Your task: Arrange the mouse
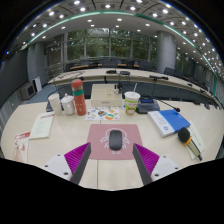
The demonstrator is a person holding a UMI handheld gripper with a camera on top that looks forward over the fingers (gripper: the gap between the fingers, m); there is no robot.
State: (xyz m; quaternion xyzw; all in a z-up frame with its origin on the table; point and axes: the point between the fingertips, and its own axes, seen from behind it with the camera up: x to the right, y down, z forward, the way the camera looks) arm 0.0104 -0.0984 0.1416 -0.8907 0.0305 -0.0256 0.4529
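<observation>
The mouse (115, 140) sits on a pink mat (112, 138) on the desk (40, 150), just ahead of the gripper (112, 160), whose fingers (77, 156) are spread apart and hold nothing. It looks light, hard and smooth, likely slippery; best pinched across its left and right flanks, midway along

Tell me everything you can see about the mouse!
The mouse is small, dark grey and rounded, looks like plastic, with a lighter line down its middle. It lies flat on a pink mat on the table, pointing away. It sits just ahead of the open gripper, whose fingers do not touch it. No cord is visible.
</observation>
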